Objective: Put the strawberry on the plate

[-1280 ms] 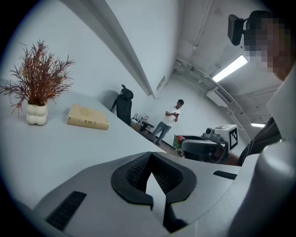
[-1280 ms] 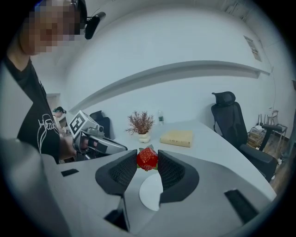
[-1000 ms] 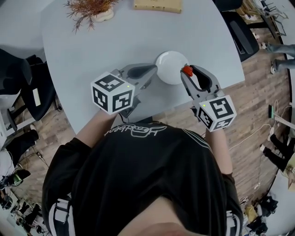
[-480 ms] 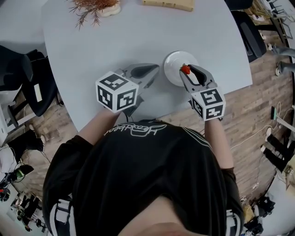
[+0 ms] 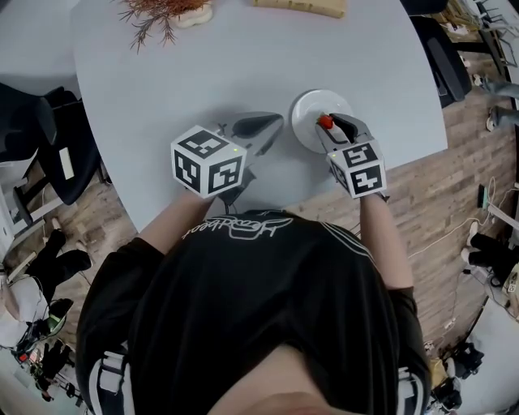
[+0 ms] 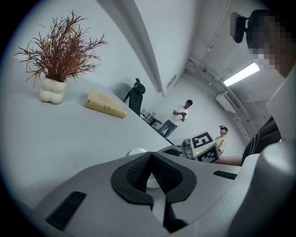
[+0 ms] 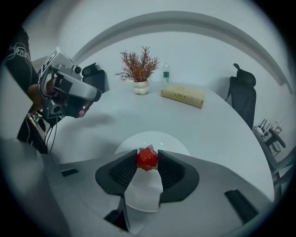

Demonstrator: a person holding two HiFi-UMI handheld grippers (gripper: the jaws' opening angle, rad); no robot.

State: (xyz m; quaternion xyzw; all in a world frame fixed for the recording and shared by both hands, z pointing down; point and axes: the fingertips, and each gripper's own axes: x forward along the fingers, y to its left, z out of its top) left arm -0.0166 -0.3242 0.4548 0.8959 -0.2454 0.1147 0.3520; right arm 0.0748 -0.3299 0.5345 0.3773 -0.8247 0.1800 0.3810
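Observation:
A red strawberry [image 7: 147, 159] [image 5: 325, 122] sits pinched between the tips of my right gripper [image 7: 147, 161] [image 5: 327, 123], which is shut on it. The berry hangs over the white plate [image 7: 152, 141] [image 5: 308, 109], which lies on the pale grey table [image 5: 203, 65]. My left gripper [image 5: 274, 123] [image 6: 149, 163] rests to the plate's left with its jaws closed together and nothing between them. In the left gripper view the plate's rim [image 6: 134, 151] peeks out just past the jaws.
A dried plant in a white vase [image 5: 166, 12] [image 7: 140, 69] [image 6: 52, 90] and a tan oblong pack [image 5: 300, 6] [image 7: 183, 96] [image 6: 105, 103] stand at the table's far side. The table's near edge [image 5: 276, 194] runs just below the grippers. Black chairs [image 7: 243, 92] and two people [image 6: 178, 116] are beyond the table.
My right gripper has moved left and forward with the strawberry, from the plate's right rim to over the plate. The left gripper has barely shifted.

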